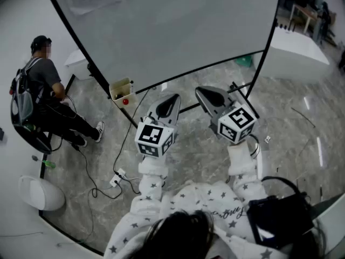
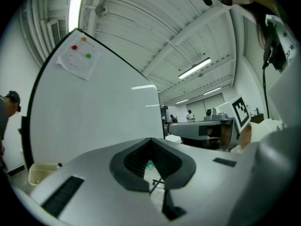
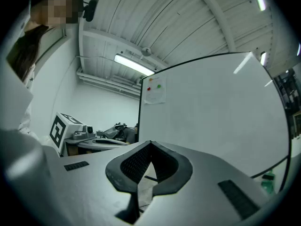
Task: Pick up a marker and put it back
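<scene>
A large whiteboard [image 1: 178, 26] on a black frame stands in front of me. At its lower left corner hangs a small cream box [image 1: 121, 89] with a red marker [image 1: 125, 101] at its edge. In the left gripper view the same box [image 2: 40, 172] shows a dark marker tip [image 2: 59, 165]. My left gripper [image 1: 168, 104] and right gripper [image 1: 211, 96] hover side by side below the board. Each is shut with nothing between its jaws. The left gripper's tips [image 2: 151, 140] and the right gripper's tips [image 3: 150, 144] point at the board, apart from the box.
A person [image 1: 46, 99] with a backpack crouches at the left beside the board's frame. Cables and a power strip [image 1: 117, 179] lie on the marble floor. A black bag [image 1: 280, 215] sits at my right, a white bench [image 1: 299, 53] at the far right.
</scene>
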A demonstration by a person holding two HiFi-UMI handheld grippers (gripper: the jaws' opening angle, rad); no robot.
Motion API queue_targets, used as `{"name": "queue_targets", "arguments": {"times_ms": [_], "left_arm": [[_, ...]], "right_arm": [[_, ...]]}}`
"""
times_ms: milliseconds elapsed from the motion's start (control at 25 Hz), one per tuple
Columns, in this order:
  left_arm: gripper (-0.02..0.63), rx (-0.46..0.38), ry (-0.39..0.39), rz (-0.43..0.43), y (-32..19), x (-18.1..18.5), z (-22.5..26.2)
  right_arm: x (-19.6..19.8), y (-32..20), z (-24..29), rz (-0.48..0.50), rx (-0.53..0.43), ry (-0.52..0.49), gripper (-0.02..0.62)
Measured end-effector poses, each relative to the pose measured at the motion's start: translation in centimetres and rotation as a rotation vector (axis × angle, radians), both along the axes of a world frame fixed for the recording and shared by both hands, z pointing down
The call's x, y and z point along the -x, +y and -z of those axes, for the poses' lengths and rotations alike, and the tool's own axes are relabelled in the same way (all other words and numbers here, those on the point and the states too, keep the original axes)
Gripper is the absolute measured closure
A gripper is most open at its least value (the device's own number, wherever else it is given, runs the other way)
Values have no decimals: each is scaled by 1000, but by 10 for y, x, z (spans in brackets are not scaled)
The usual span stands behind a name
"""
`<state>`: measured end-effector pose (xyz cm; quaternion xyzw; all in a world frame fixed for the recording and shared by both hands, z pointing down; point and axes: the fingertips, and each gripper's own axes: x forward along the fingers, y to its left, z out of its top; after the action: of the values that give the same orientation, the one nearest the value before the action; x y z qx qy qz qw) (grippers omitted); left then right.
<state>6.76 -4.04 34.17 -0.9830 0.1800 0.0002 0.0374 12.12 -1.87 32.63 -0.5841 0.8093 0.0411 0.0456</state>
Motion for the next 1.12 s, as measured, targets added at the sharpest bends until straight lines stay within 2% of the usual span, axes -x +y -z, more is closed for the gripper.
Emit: {"name": "queue_targets", "arguments": {"times_ms": [240, 520, 800, 960, 1120], "left_arm": [[604, -8, 2, 122, -57, 33, -2], [604, 16, 2, 311, -113, 72, -11], [604, 33, 5, 476, -171, 94, -15], [604, 47, 2, 540, -186, 105, -21], [604, 74, -10, 566, -188, 112, -30]], "right_arm": [[36, -67, -1, 149, -21, 10, 589], [84, -132, -3, 372, -33, 41, 589], [109, -194, -17, 519, -17, 48, 589], [118, -213, -24, 569, -22, 9, 589], [120, -220, -34, 555, -18, 11, 588]]}}
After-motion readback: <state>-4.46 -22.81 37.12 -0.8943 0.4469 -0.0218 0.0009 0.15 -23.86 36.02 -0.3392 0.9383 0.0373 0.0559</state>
